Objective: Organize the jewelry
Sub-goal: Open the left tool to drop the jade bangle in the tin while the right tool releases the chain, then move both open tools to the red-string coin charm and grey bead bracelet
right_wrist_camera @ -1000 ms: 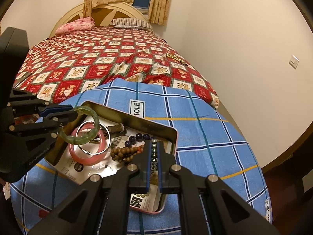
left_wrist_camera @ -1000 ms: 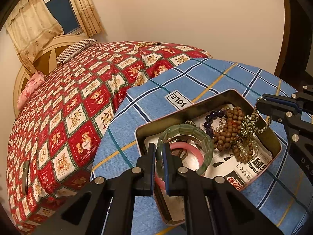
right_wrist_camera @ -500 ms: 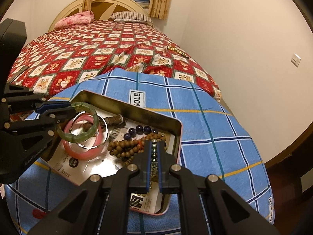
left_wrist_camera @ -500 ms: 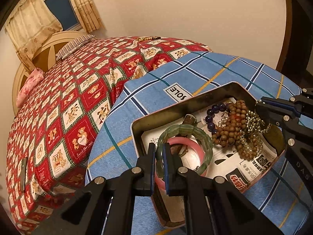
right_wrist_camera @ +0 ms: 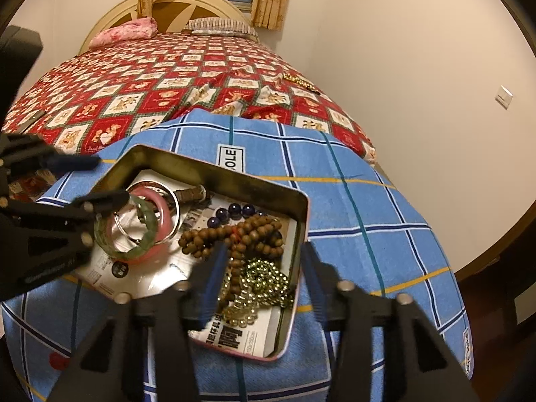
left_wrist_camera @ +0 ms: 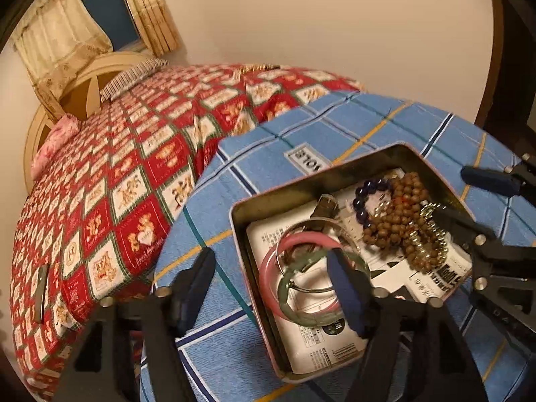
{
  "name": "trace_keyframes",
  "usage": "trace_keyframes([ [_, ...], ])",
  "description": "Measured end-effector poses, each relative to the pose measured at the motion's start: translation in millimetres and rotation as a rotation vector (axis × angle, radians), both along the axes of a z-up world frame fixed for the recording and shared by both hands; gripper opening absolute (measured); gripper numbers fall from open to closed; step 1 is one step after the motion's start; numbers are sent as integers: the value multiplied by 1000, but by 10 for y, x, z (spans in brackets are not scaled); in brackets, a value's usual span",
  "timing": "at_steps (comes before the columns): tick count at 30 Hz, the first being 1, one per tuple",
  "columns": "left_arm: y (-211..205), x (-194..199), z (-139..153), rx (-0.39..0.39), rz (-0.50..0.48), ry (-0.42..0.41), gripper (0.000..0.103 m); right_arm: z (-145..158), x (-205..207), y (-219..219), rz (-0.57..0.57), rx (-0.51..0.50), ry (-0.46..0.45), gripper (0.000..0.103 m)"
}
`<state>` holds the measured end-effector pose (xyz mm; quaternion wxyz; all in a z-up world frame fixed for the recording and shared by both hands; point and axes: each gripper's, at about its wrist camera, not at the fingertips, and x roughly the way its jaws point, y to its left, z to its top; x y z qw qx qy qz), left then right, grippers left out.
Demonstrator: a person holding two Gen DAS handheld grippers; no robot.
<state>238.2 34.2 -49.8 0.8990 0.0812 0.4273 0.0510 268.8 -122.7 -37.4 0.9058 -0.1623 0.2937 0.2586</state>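
A metal tin point(left_wrist_camera: 335, 167) point(right_wrist_camera: 207, 171) lined with newspaper sits on a blue checked cloth. In it lie a green bangle point(left_wrist_camera: 311, 315) point(right_wrist_camera: 147, 221), a pink bangle point(left_wrist_camera: 268, 268) point(right_wrist_camera: 164, 207), a silver ring bangle, a dark blue bead bracelet point(left_wrist_camera: 365, 194), brown wooden beads point(left_wrist_camera: 395, 221) point(right_wrist_camera: 241, 234) and a gold bead chain point(left_wrist_camera: 432, 234) point(right_wrist_camera: 264, 278). My left gripper point(left_wrist_camera: 271, 274) point(right_wrist_camera: 100, 177) is open, straddling the tin's near-left wall over the bangles. My right gripper point(right_wrist_camera: 264, 261) point(left_wrist_camera: 455, 194) is open over the gold chain at the tin's right end.
The cloth point(left_wrist_camera: 301, 127) covers a rounded surface next to a bed with a red patterned quilt point(left_wrist_camera: 117, 167). A gold bead strand point(right_wrist_camera: 301, 82) lies on the quilt's far edge by the wall. A dark flat object point(left_wrist_camera: 42, 288) lies on the quilt at left.
Both grippers have opened. The green bangle left my left gripper and lies on the pink bangle; the gold chain left my right gripper and lies in the tin.
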Motion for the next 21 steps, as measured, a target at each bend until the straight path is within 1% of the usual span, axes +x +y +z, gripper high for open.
trace_keyframes([
  [3,-1,-46,3,9,1,7,70,-15,-39,-52,-10,-1,2,49],
  [8,55,-103,-20,-6,27,11,70,-44,-118,-150,-21,14,9,54],
  [13,96,-271,48,-15,41,-25,70,-64,-229,-222,-27,16,9,54],
  [17,125,-537,112,-12,53,-63,70,-77,-391,-337,-27,35,18,54],
  [21,137,-925,98,-17,85,-90,70,-169,-656,-417,-7,32,27,55],
])
